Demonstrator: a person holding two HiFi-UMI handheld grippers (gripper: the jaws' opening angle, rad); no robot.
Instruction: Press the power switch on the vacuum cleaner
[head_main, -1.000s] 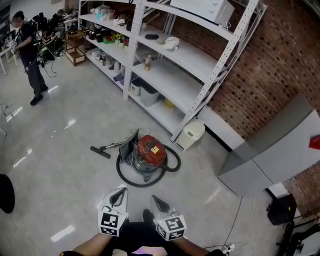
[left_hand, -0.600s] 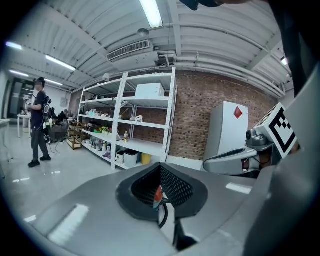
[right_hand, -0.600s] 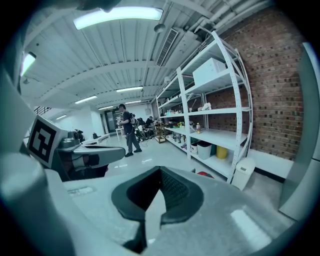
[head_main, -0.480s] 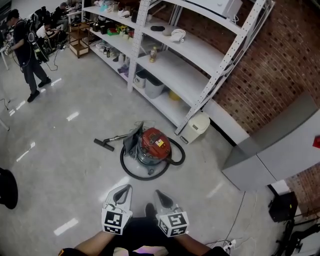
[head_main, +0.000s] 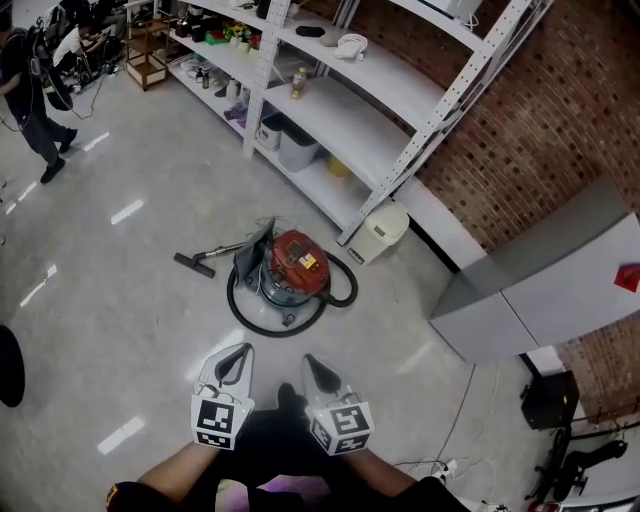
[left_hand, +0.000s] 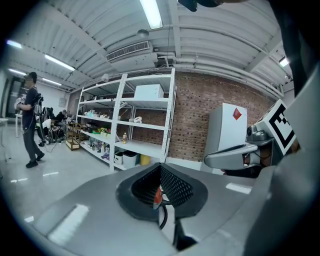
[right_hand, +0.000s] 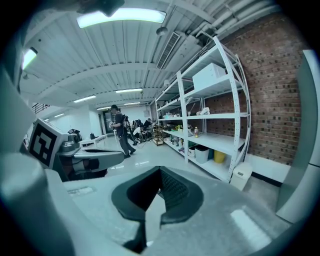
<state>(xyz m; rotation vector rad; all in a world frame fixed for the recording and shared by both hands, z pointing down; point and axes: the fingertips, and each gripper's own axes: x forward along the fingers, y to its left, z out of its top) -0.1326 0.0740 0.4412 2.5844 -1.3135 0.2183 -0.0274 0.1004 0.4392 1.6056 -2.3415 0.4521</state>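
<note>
The vacuum cleaner (head_main: 295, 268) stands on the floor, a red-topped canister with a steel drum. Its black hose (head_main: 262, 326) loops round it and the floor nozzle (head_main: 190, 264) lies to its left. My left gripper (head_main: 236, 359) and right gripper (head_main: 316, 366) are held side by side low in the head view, well short of the canister. Both are shut on nothing. In the left gripper view, a sliver of the red canister (left_hand: 157, 196) shows through the slit between the jaws of the left gripper (left_hand: 160, 170). The right gripper (right_hand: 160, 172) points toward the shelving.
A tall white shelving rack (head_main: 368, 112) with boxes and bottles runs behind the vacuum. A white bin (head_main: 379, 232) stands at its foot. A grey cabinet (head_main: 540, 292) stands against the brick wall at right. A person (head_main: 24, 80) stands far left. A power strip (head_main: 445, 467) lies near my feet.
The head view has shifted, so the vacuum cleaner and both grippers sit a little higher in the frame. The grippers stay side by side and shut.
</note>
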